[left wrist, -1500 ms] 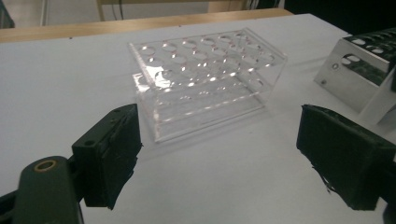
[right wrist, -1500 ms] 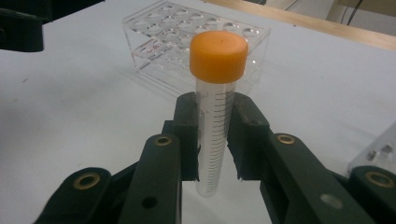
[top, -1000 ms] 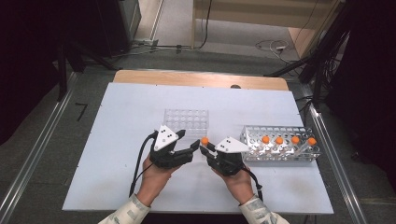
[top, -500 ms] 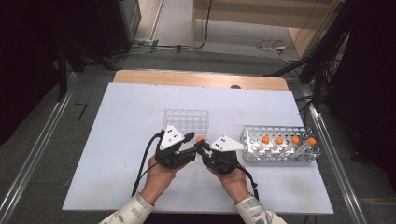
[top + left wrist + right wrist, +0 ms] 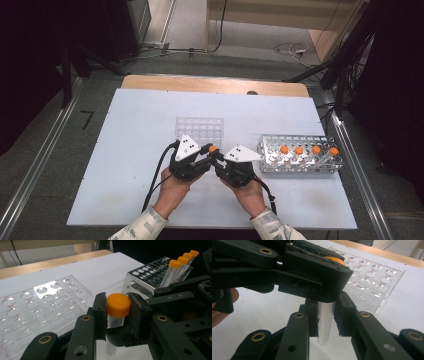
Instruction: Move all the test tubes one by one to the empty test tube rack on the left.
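Surface: white tabletop [image 5: 125, 150] on a wooden bench is bearing two racks, with dark floor and cables lying beyond.
Left gripper [image 5: 117, 312]: its jaws have just been closing and are now pinching the orange cap [image 5: 118, 304] of a centrifuge tube [image 5: 325, 322]; the pads are pressing on both sides of the cap.
Right gripper [image 5: 325, 318]: its jaws are clamping the graduated clear body of the same tube, just below the left gripper's fingers.
Tube place: it is standing upright between both pairs of fingers, held above the tabletop, with the clear acrylic rack [image 5: 199, 131] just beyond the fingertips and the metal rack [image 5: 300, 165] off to the right gripper's side.
Done so far: one tube is out of the metal rack and is being gripped at cap and body; four capped tubes [image 5: 309, 150] are still leaning in the metal rack.
Left to do, as I judge it: the cap is still sitting on, so unscrewing looks like the step in hand; the acrylic rack's wells are all empty, so nothing is placed there yet.
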